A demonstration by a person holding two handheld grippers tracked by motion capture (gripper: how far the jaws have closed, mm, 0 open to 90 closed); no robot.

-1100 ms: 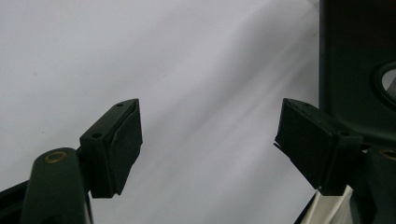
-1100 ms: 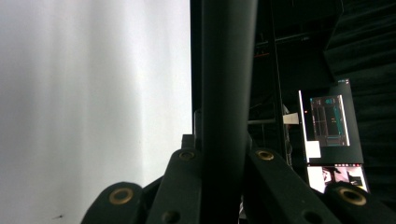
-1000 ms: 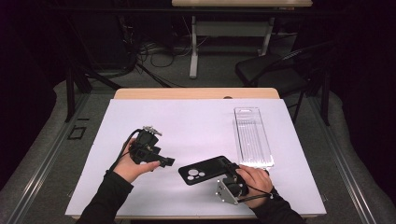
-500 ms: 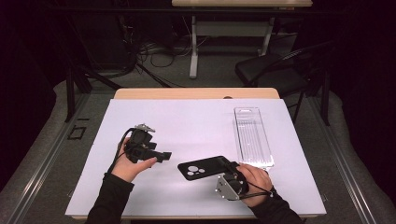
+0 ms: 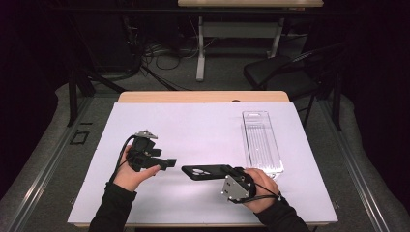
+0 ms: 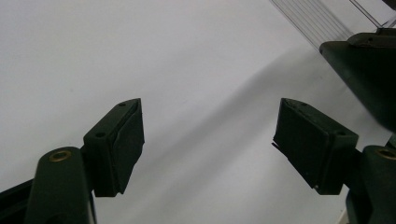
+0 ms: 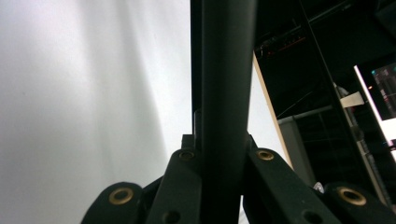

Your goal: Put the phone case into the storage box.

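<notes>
Overhead, right tool (image 5: 227, 173) clamps the phone case (image 5: 205, 171); left tool (image 6: 208, 140) gapes, seen up close.

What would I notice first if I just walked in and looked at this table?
Probably the black phone case, pinched at one end by the right hand-held gripper and sticking out over the white table. The left hand-held gripper faces it with open jaws, and a clear plastic tray lies at the right.

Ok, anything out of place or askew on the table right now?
Nothing stands out. The black phone case is clamped in the right hand-held gripper, the clear plastic package lies flat, and the left hand-held gripper is open.
</notes>
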